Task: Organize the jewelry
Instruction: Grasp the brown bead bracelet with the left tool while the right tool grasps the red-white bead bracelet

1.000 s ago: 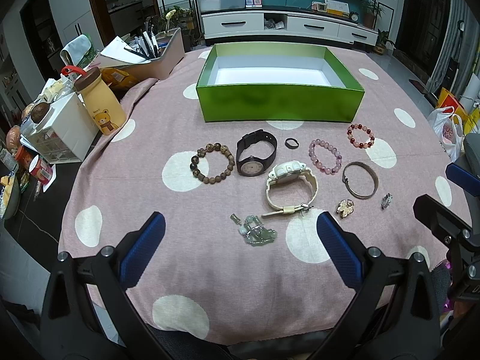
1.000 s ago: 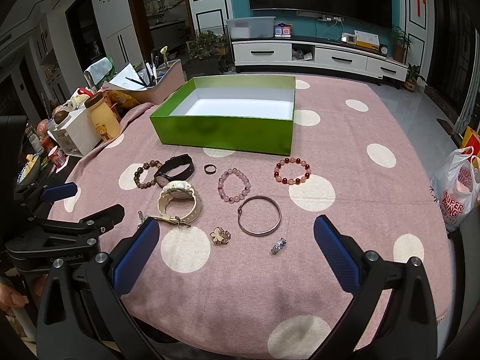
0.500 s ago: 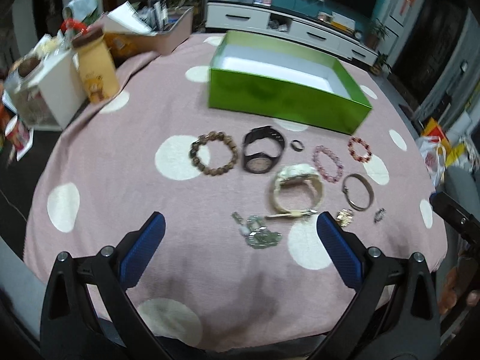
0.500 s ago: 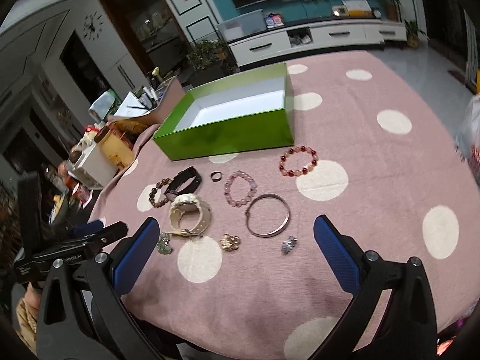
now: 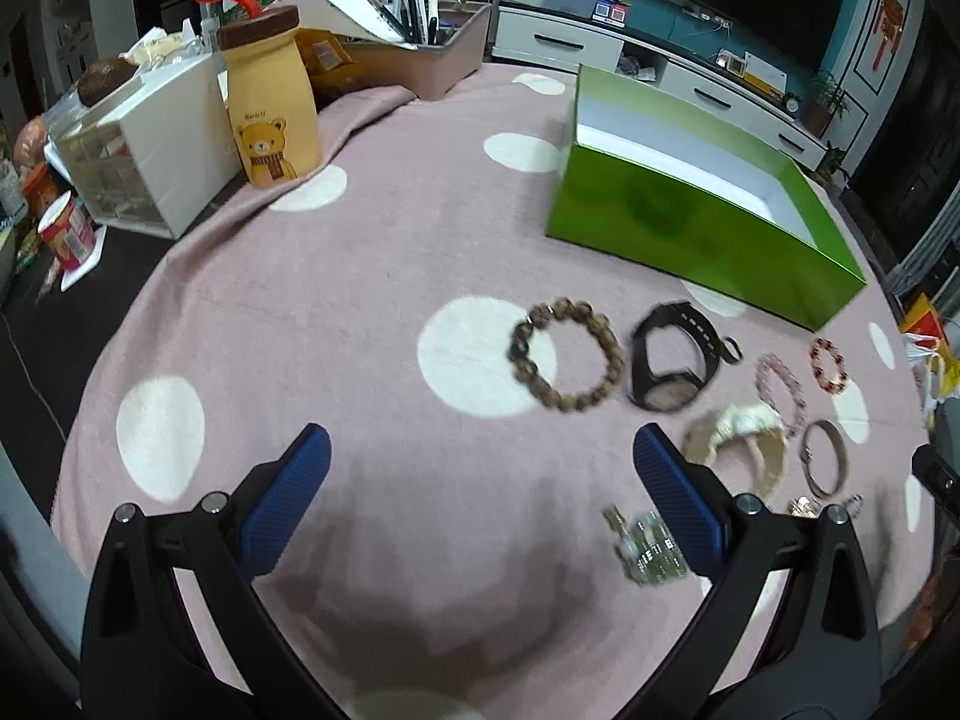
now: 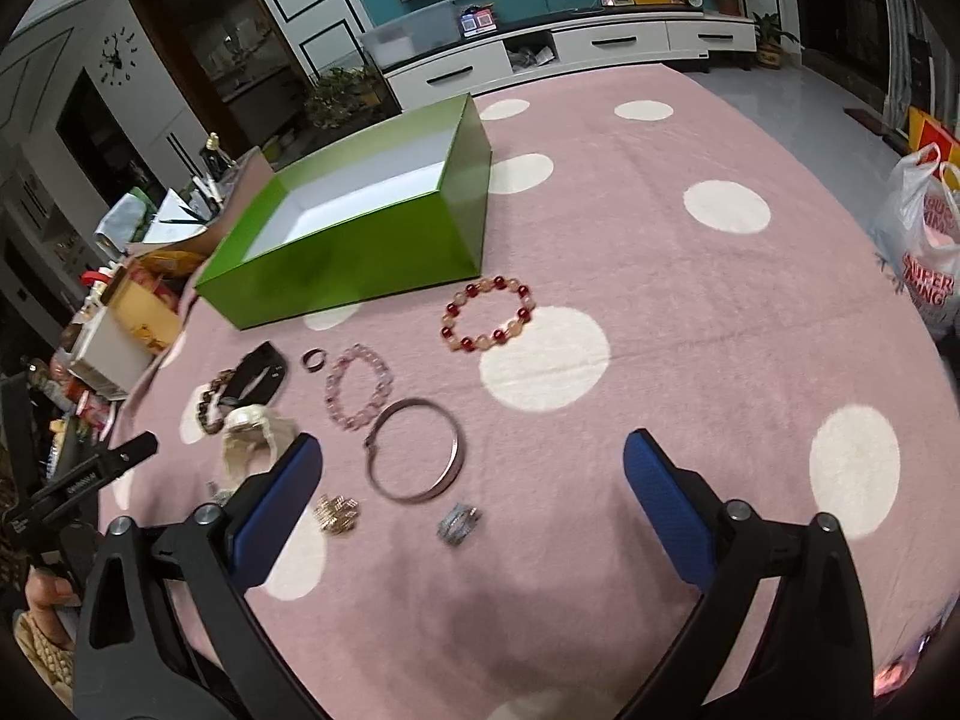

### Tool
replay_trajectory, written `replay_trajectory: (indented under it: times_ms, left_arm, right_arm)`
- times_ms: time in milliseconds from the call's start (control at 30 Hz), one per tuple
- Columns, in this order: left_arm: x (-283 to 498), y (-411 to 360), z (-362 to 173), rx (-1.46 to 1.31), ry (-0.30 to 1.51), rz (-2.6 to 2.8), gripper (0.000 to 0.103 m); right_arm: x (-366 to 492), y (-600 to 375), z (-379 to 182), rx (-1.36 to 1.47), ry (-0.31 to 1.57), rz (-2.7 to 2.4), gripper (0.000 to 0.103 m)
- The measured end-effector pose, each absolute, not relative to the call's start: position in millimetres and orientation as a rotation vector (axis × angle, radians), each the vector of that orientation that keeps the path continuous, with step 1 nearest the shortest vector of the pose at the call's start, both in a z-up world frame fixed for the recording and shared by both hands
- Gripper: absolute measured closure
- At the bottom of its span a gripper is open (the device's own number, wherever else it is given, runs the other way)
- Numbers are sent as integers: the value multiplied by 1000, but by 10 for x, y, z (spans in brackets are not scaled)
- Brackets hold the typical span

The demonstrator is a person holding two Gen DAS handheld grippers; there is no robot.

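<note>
Living rm, round table [image 6: 690, 300] w/ pink dotted cloth; green box [image 6: 360, 264] sits empty at the far side, jewelry laid out in front of it: brown bead bracelet [image 5: 564, 363], black watch [image 5: 672, 357], metal bangle [image 6: 414, 450], red bead bracelet [image 6: 487, 313]; nothing boxed yet. Both cams now closer and lower than a sec ago, views rolled; so approach under way. Left gripper [image 5: 480, 498] spread wide, empty, angled down; right gripper [image 6: 474, 489] just eased in slightly, nothing between, over bangle.
</note>
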State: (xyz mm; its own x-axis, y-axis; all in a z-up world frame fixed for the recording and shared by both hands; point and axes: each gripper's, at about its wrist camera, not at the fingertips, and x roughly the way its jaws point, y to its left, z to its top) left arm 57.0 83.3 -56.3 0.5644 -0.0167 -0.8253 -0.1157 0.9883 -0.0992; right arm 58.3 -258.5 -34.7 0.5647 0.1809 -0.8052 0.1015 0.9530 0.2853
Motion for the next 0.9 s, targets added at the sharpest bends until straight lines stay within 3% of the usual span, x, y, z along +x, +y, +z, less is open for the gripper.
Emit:
replay_trajectory:
  times_ms: [100,267,433,567,633,733,900]
  left_arm:
    - [705,837,-591,-122,959,70,2]
    - [906,792,-633,-87,960,56,12]
    - [1066,708,-706,-46,969,29,31]
    - [1163,639,-771,-11,977,15,42]
    - [1203,616,-816,2,988,7,55]
    - [1239,596,-889,14,1006,-5,65]
    - [1238,611,-944,18,995,-32,69]
  right_arm:
    - [780,-2618,-408,279,985,31,17]
    - [1150,-2714,-562,217,1015,-11,35]
    - [1367,-2761,-728,175,1059,-26,50]
    - [1459,-2735,-816,130,1072,-13,56]
    - [1510,-2698,-842,99,1078,-8,61]
    - [1567,-2647,-865,46,1079,-4,63]
    - [1625,-2591,-863,6,1080,9,74]
